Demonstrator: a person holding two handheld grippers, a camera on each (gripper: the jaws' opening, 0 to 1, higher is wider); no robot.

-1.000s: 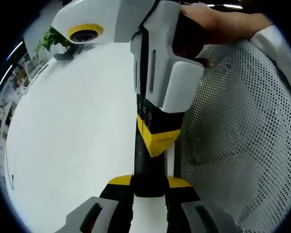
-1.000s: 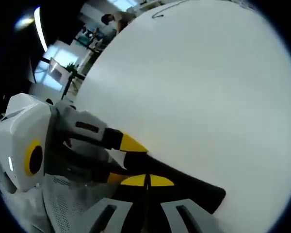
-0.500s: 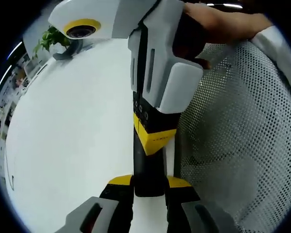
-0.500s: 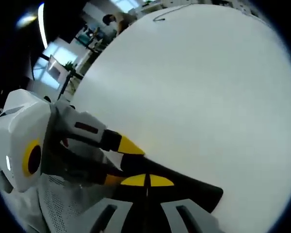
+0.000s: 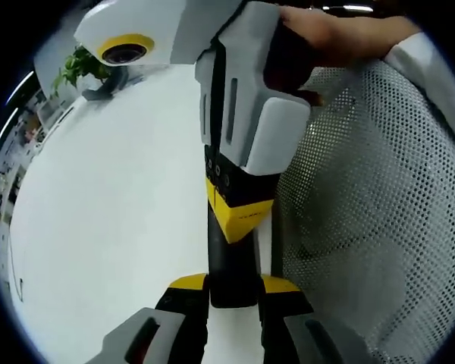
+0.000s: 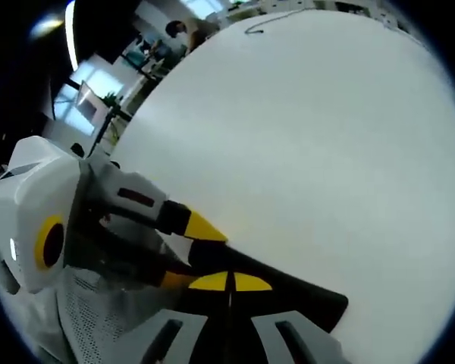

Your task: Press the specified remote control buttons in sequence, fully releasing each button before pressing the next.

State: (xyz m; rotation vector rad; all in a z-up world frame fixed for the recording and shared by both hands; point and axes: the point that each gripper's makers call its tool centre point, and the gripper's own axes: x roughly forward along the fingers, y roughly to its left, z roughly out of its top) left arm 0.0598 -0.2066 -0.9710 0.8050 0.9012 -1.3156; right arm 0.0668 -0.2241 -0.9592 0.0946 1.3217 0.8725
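Over one white table [image 6: 326,136], two grippers on one black remote [image 5: 231,265].

Smooth matt white table [image 6: 326,136]; perforated mesh sleeve [image 5: 379,189].

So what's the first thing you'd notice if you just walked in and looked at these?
In the left gripper view, the big white and yellow right gripper comes down from the top, with a person's hand on it, and its tip meets a long black remote clamped in the left gripper. Beside them hangs a white dotted mesh. In the right gripper view, the wide white table stands out.
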